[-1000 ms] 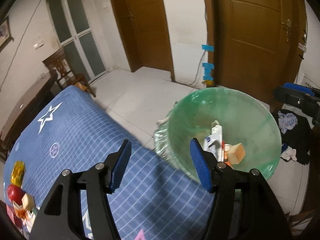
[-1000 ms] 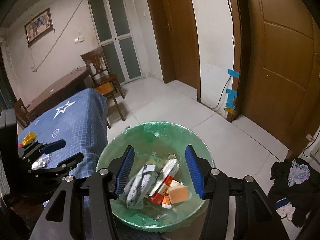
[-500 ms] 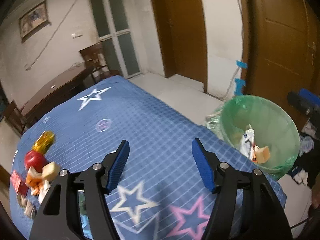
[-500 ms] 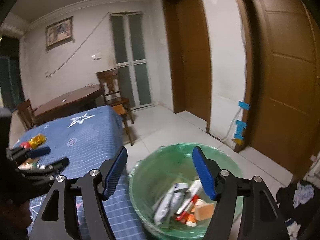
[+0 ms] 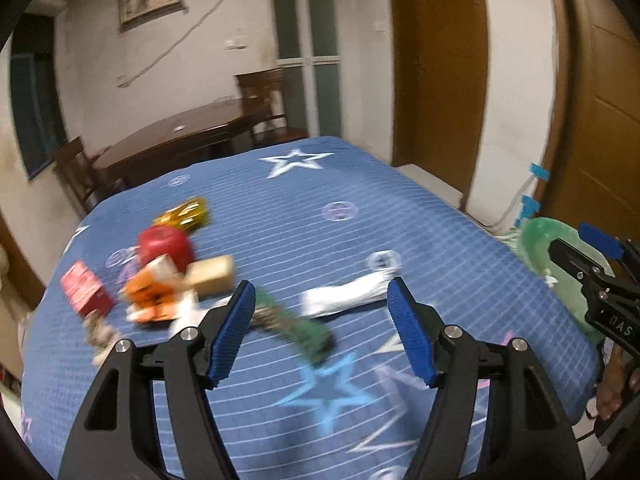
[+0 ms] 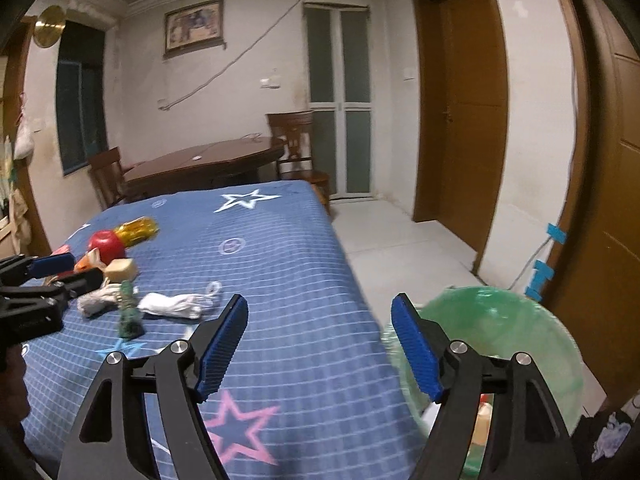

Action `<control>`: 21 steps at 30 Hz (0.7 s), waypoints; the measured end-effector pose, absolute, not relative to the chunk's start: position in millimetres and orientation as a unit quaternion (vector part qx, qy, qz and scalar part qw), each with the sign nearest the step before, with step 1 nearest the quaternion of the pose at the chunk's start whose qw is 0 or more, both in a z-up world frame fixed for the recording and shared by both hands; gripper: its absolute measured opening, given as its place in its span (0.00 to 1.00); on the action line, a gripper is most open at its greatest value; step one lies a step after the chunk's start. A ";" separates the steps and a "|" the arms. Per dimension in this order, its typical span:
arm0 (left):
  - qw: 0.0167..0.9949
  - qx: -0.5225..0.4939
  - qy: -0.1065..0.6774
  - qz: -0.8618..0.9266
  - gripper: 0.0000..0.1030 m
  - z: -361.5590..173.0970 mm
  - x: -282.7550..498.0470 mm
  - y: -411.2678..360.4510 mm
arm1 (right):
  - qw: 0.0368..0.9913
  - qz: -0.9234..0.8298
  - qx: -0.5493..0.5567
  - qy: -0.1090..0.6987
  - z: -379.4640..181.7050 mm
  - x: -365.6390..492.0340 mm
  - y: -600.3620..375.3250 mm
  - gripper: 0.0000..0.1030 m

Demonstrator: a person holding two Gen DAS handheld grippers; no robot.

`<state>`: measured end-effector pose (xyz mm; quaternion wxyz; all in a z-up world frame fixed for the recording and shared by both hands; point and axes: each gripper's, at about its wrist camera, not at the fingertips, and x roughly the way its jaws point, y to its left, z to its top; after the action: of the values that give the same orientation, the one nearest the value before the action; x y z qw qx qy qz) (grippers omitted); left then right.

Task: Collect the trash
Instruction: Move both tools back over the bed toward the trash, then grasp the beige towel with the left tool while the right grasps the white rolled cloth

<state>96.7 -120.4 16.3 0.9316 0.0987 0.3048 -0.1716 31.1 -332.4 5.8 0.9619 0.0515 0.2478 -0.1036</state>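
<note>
one legible marking only: white letters "das" on the black body of the right gripper (image 5: 604,264), seen at the right edge of the left wrist view, beside the green bin (image 5: 552,248). the red packet (image 5: 84,290), far from that bin on the blue cloth (image 5: 420,220), carries print too blurred to read.

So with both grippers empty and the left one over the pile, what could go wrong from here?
The items are packed close: closing the left gripper on the green wrapper may also snag the white wrapper. The red apple-like object among them may not be trash. The green-lined bin sits below the table edge, so swept pieces could fall beside it.
</note>
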 end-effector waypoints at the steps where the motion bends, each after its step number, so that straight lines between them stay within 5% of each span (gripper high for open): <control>1: 0.935 0.095 0.304 -0.159 0.64 17.3 96.9 -107.6 | 0.962 -0.097 0.051 0.251 5.4 36.0 -326.5 0.73; 13: 0.934 0.019 0.355 -0.037 0.66 3.1 121.3 40.7 | 0.948 -0.001 0.025 0.316 -12.1 91.2 -276.7 0.77; 21: 0.915 0.006 0.401 -0.037 0.67 -23.4 150.3 65.6 | 0.929 0.066 -0.037 0.362 -23.4 129.6 -254.3 0.78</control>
<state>150.3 65.6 -23.4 0.9151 0.0062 0.4015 -0.0374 129.6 -254.2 -23.4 0.9291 -0.0372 0.3622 0.0656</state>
